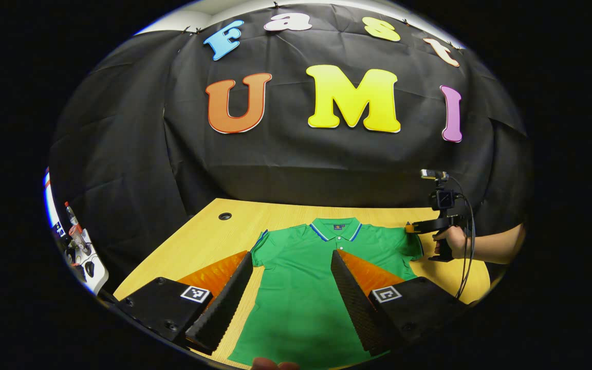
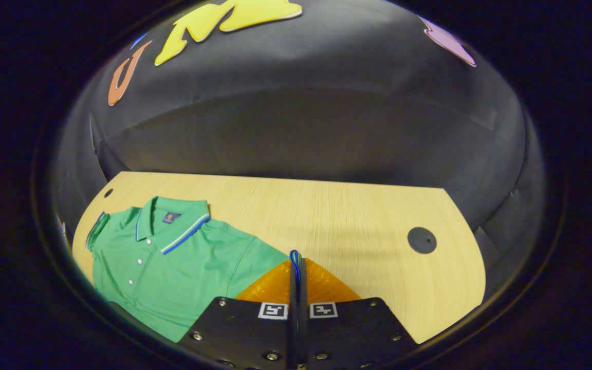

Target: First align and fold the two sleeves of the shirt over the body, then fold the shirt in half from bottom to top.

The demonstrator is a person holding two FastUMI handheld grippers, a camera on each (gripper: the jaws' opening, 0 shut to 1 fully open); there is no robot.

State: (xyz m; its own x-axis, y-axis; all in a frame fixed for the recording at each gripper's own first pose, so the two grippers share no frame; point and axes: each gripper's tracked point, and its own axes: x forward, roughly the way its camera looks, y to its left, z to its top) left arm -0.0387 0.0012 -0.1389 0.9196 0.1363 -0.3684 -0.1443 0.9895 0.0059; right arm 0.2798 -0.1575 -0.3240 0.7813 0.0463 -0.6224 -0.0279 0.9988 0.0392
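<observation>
One shirt [image 1: 306, 288] flat, two grippers, right gripper [image 2: 296, 267] pinching sleeve edge

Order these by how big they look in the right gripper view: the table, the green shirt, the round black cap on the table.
1. table, largest.
2. green shirt, partly cut off at the view's edge.
3. round black cap, smallest by far.

The ranking is clear despite fisheye distortion.

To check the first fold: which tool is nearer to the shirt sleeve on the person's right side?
Right. The right tool is shut on the edge of that sleeve. The left tool hangs open over the shirt, toward its middle.
</observation>
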